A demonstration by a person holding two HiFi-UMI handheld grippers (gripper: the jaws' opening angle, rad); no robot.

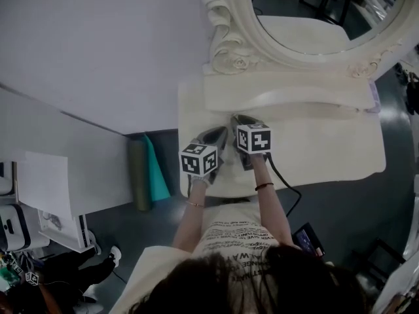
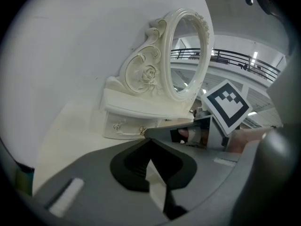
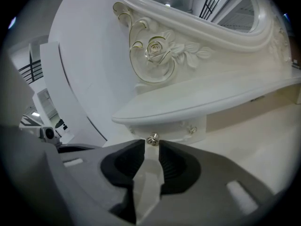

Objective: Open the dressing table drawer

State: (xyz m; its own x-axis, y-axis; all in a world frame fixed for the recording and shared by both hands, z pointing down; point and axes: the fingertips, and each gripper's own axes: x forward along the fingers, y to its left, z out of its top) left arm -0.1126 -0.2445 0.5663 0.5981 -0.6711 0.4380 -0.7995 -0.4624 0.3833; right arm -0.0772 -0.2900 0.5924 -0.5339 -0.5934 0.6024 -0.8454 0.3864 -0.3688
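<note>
The person stands at the dressing table with both forearms stretched forward, a bracelet on each wrist. The right gripper [image 1: 239,122] is held low over the tabletop [image 1: 334,146], pointing in under the shelf [image 3: 211,100] below the mirror [image 1: 314,12]. Its fingers are closed to a narrow gap, with the small metal knob [image 3: 151,139] of the drawer [image 3: 176,127] pinched between their very tips. The drawer sits shut, tucked under that shelf at its left end, with a second knob [image 3: 191,129] further along its front.

The left gripper [image 1: 216,138] hovers just beside the right one, to its left and slightly back, also aimed at the drawer. Its fingers meet at the tips and hold nothing.

The tabletop is cream, and the carved frame with a rose [image 3: 157,51] rises behind the shelf. The table backs onto a white wall [image 1: 91,44]. The floor [image 1: 340,201] is dark grey. Green and teal rolls [image 1: 147,172] lean beside the table, and a black cable [image 1: 286,182] trails from the right gripper.
</note>
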